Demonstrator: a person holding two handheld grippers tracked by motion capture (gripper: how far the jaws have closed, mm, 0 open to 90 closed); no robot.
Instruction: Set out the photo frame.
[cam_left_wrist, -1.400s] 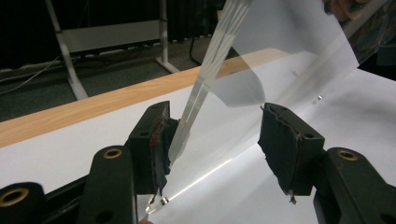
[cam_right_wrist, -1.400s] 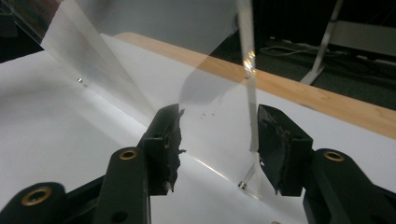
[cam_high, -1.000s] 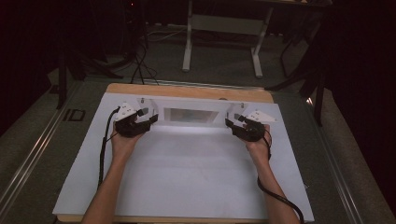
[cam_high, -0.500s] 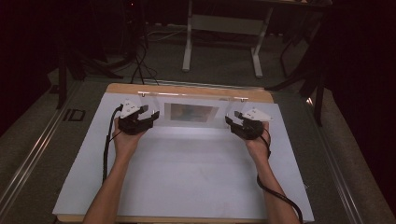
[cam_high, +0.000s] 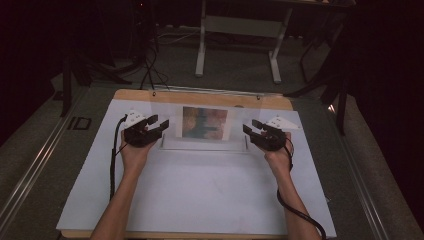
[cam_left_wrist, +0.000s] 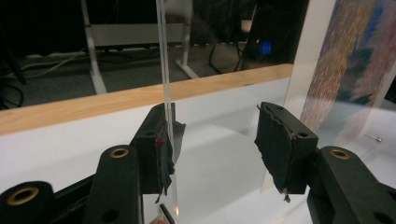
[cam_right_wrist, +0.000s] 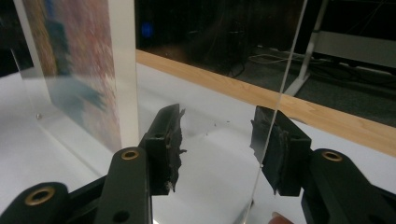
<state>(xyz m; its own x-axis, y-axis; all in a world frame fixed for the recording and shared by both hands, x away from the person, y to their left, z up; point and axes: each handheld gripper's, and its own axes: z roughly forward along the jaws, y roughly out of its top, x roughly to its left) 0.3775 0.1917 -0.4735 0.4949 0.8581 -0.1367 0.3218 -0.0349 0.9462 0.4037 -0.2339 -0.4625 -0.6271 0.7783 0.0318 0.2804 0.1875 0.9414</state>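
Both bare forearms reach forward from the near edge, well apart and roughly parallel, wrists straight. The left tongs (cam_high: 159, 126) point forward and inward toward the right, jaws spread wide with a clear gap between the pads (cam_left_wrist: 164, 151). The right tongs (cam_high: 251, 128) mirror them, angled inward toward the left, jaws likewise parted, a black cable trailing back along that forearm.

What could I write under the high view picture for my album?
Two hands hold the left gripper and right gripper beside a clear picture frame.
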